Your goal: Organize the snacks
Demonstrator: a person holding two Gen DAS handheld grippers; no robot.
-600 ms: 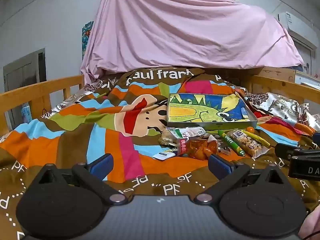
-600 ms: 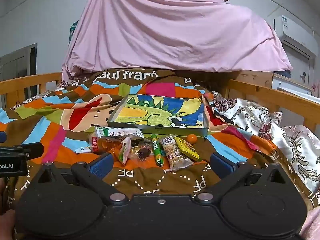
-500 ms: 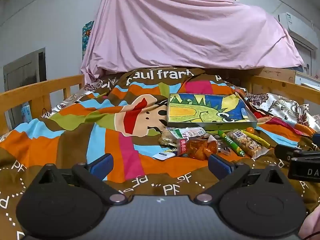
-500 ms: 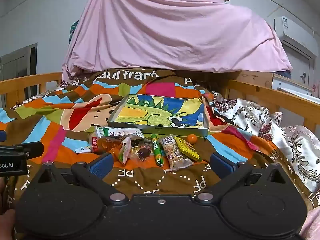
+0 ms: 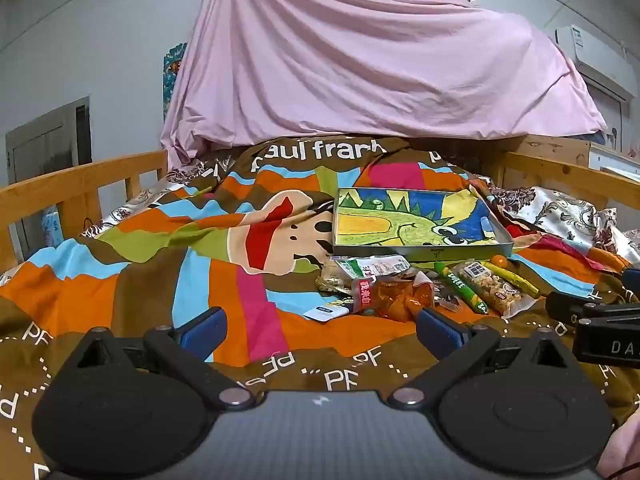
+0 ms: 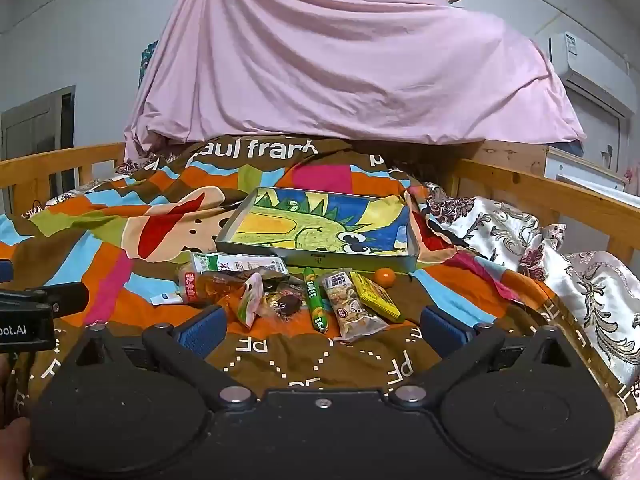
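Observation:
A shallow box (image 6: pixel 352 258) with a dinosaur drawing inside lies on the striped bedspread; the left wrist view shows the same box (image 5: pixel 420 249) right of centre. In front of it sits a pile of snacks: a white-green packet (image 6: pixel 236 263), an orange packet (image 6: pixel 208 285), a green stick (image 6: pixel 315 305), a nut bar (image 6: pixel 350 309), a yellow bar (image 6: pixel 376 295) and a small orange fruit (image 6: pixel 385 277). My right gripper (image 6: pixel 322 326) hovers open just short of the pile. Left of the pile, my left gripper (image 5: pixel 320 328) is open and holds nothing; the orange packet (image 5: pixel 394 300) lies ahead.
Wooden bed rails (image 5: pixel 80 188) (image 6: pixel 560 196) run along both sides. A pink sheet (image 6: pixel 340 60) drapes a mound at the back. A floral satin cloth (image 6: pixel 560 248) is bunched on the right. A small white card (image 5: pixel 325 312) lies left of the pile.

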